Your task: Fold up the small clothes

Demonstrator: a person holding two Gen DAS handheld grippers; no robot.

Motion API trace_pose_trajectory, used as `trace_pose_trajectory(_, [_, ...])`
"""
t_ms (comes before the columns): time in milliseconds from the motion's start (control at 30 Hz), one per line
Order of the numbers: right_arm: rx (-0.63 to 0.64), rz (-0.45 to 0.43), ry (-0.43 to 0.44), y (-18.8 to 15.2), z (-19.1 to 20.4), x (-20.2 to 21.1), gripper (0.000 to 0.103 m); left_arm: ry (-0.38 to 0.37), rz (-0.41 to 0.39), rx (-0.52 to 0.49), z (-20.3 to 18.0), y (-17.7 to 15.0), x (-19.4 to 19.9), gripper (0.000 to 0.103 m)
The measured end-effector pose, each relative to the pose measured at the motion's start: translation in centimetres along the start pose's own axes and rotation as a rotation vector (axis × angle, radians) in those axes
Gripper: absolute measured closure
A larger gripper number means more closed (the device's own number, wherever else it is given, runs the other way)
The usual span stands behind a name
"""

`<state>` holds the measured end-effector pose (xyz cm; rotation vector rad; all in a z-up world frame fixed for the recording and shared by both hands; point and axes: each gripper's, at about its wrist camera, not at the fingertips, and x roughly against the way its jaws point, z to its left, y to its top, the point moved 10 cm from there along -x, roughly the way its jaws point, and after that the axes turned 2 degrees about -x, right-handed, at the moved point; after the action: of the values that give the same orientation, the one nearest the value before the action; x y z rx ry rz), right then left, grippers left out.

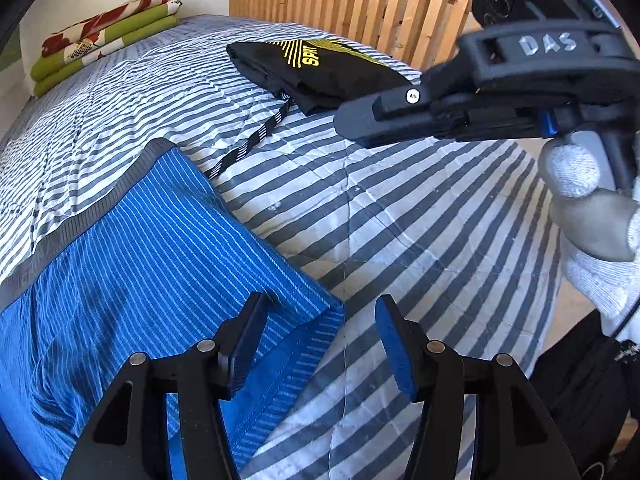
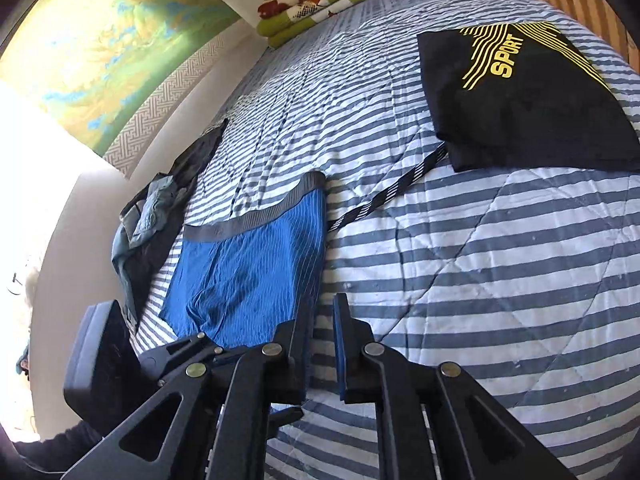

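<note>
The left gripper [image 1: 320, 344] stands wide apart over the blue striped boxer briefs' [image 1: 132, 264] hem at six o'clock, gripping nothing. The right gripper [image 2: 322, 344] shows a narrow empty gap beside the briefs.

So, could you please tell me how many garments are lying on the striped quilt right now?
3 clear ones: blue striped briefs nearest the grippers, a folded black SPORT garment towards the slatted headboard, and a dark crumpled piece at the wall edge. That crumpled heap may hold more.
</note>
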<state>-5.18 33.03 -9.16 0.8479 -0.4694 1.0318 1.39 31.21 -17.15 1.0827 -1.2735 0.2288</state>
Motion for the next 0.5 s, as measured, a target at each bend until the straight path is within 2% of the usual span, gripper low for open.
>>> trace_pose_trajectory(67, [-0.008, -0.007, 0.009, 1.0, 0.0, -0.2, 0.071, 0.036, 0.025, 0.020, 0.4, 0.4, -1.3, 0.069])
trace_pose_trajectory(100, [-0.006, -0.014, 0.009, 1.5, 0.0, -0.3, 0.066, 0.051, 0.036, 0.037, 0.9, 0.3, -1.6, 0.091])
trace_pose_trajectory(133, [-0.005, -0.017, 0.012, 2.3, 0.0, -0.5, 0.060, 0.048, 0.032, 0.058, 1.3, 0.4, -1.5, 0.095])
trace_pose_trajectory(200, [-0.013, -0.014, 0.022, 3.7, 0.4, -1.7, 0.060, 0.015, 0.025, 0.103, 2.0, 0.5, -1.5, 0.099])
trace_pose_trajectory(300, [-0.011, -0.005, 0.006, 6.1, 0.7, -4.1, 0.060, 0.000, -0.004, 0.137, 2.9, 0.4, -0.3, 0.099])
trace_pose_trajectory(433, [0.027, 0.051, -0.039, 8.4, 0.8, -8.8, 0.060, -0.017, -0.043, 0.156, 4.0, 0.2, 1.8, 0.100])
trace_pose_trajectory(500, [0.014, 0.082, -0.033, 8.9, 0.9, -11.2, 0.060, -0.020, -0.062, 0.169, 4.6, 0.1, 2.9, 0.100])
